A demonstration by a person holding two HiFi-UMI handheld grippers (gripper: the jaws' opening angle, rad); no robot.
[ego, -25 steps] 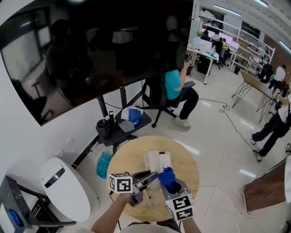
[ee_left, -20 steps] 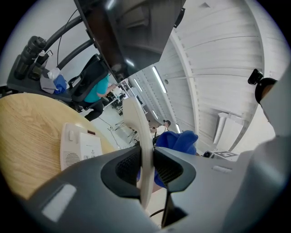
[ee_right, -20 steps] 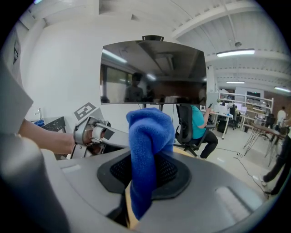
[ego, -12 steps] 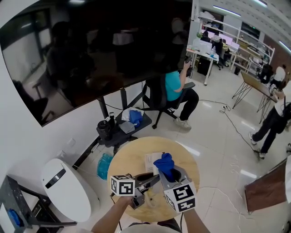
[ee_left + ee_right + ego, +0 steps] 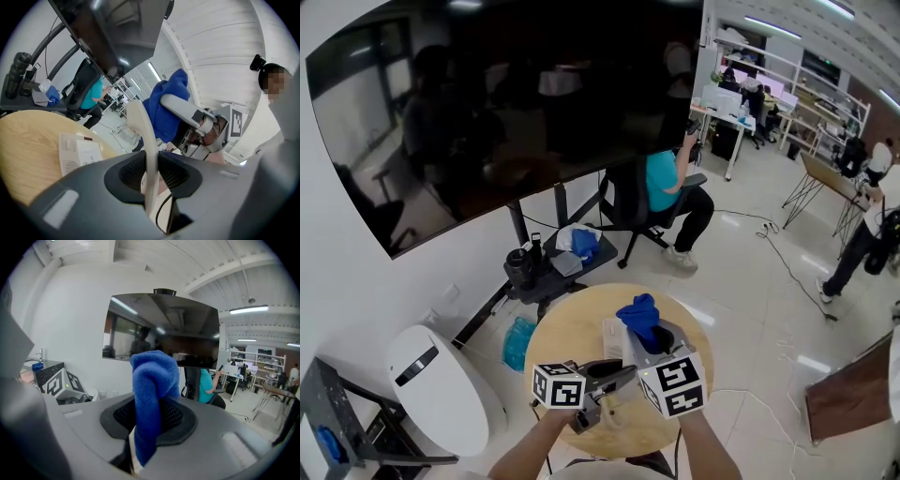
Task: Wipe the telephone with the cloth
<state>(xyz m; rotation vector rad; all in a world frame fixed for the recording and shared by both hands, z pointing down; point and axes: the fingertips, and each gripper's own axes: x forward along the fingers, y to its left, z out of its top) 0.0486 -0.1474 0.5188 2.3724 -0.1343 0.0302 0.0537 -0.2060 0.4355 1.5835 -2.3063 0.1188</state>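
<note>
We hold handset (image 5: 140, 126) clenched in left tool (image 5: 151, 169), cloth (image 5: 154, 376) clenched in right tool (image 5: 149, 423); base (image 5: 79, 152) on counter (image 5: 28, 140), handset's 9 o'clock.

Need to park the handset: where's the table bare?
Bare wood left of the telephone base, out to the table's left rim, and a narrower strip along its right rim. Crowded: the near edge, under the left gripper and right gripper.

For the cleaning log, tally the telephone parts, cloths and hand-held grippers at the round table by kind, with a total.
Telephone base: 1
Handset: 1
Blue cloth: 1
Hand-held grippers: 2, the left hand-held gripper and the right hand-held gripper
Total: 5
</note>
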